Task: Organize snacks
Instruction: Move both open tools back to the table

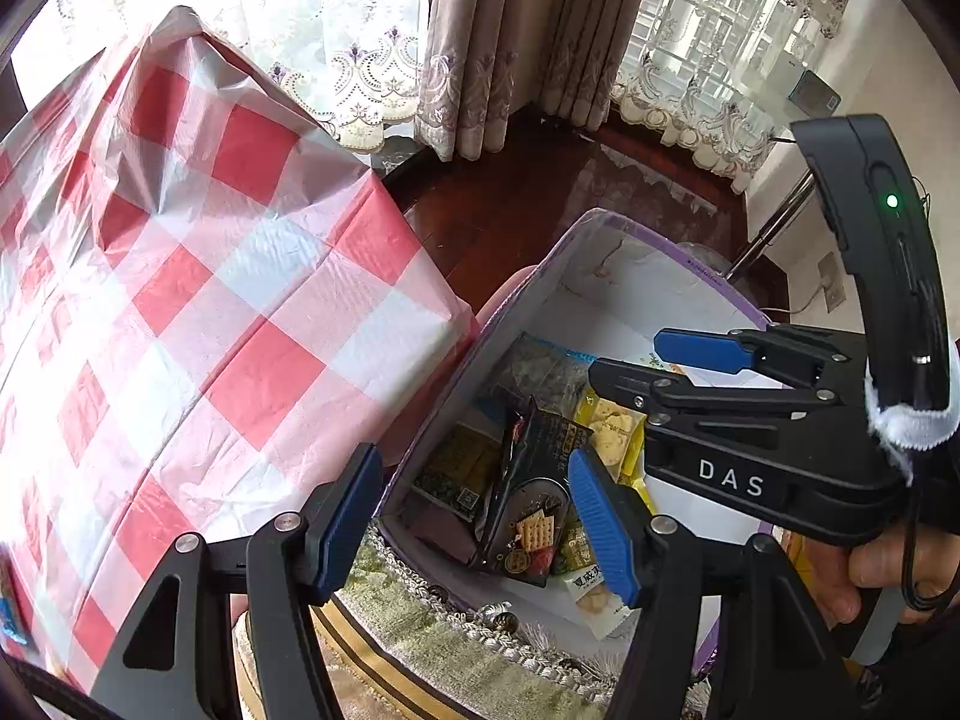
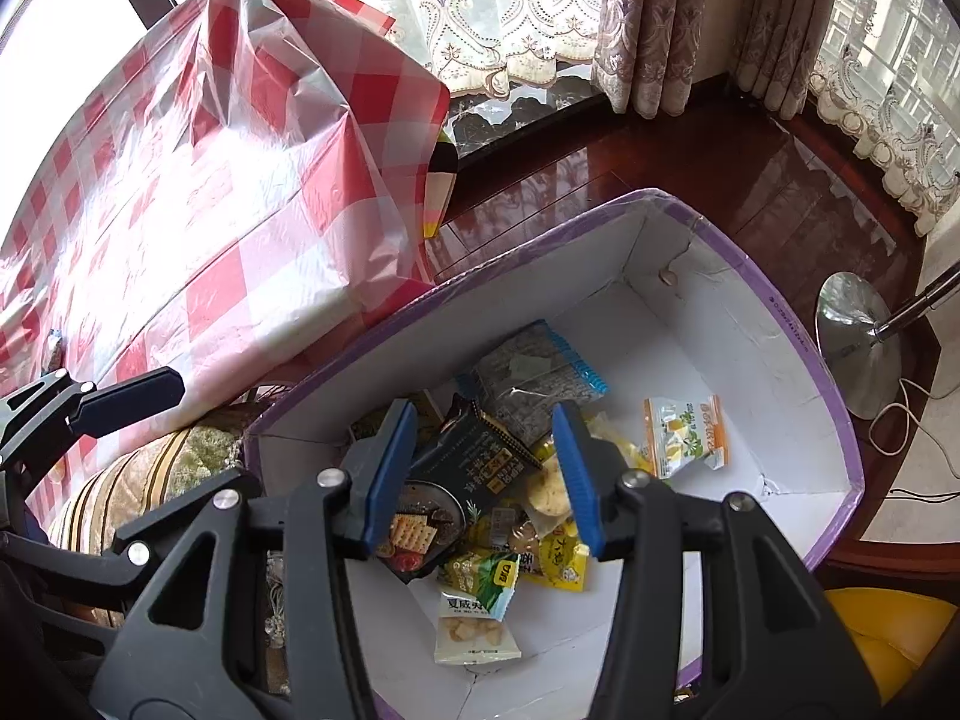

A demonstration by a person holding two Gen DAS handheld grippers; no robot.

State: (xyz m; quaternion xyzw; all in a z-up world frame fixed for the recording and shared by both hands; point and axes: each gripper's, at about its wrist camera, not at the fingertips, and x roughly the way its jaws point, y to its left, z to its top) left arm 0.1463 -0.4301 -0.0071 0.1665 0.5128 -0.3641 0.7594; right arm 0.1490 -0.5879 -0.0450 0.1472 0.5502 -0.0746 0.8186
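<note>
Snack packets lie heaped in a white cardboard box with purple-taped rim (image 2: 798, 324), which sits on a green-and-gold fringed cushion (image 1: 420, 630) beside a tabletop draped in red-and-white checked plastic sheeting (image 1: 198, 276). The right hand-held gripper (image 2: 486, 480) hangs over the pile with its blue pads spread apart and nothing between them; the left hand-held gripper (image 1: 480, 516) is likewise open and empty, poised at the box's near corner.

The step in hand looks like the stretch just after a packet has gone in, or just ahead of fetching another; the pictures alone do not settle which. In the box a black foil cracker packet (image 2: 462, 468) leans on a grey seed packet with blue edges (image 2: 534, 372), yellow biscuit packets (image 2: 558, 558) crowd under it, a white packet of round biscuits (image 2: 474, 630) lies nearest, and a small orange-and-white sachet (image 2: 684, 438) lies alone on the bare floor of the box.

Little else to collect shows on the checked cloth beyond a small blue item at its near edge (image 1: 12, 618), too small to identify. The next move probably calls for swinging a gripper back to the tabletop, clearing the box's wall.

Beyond, a polished dark wooden floor (image 2: 690, 168) runs to embroidered lace curtains (image 2: 510, 18); a chrome lamp base (image 2: 858, 336) stands right.
</note>
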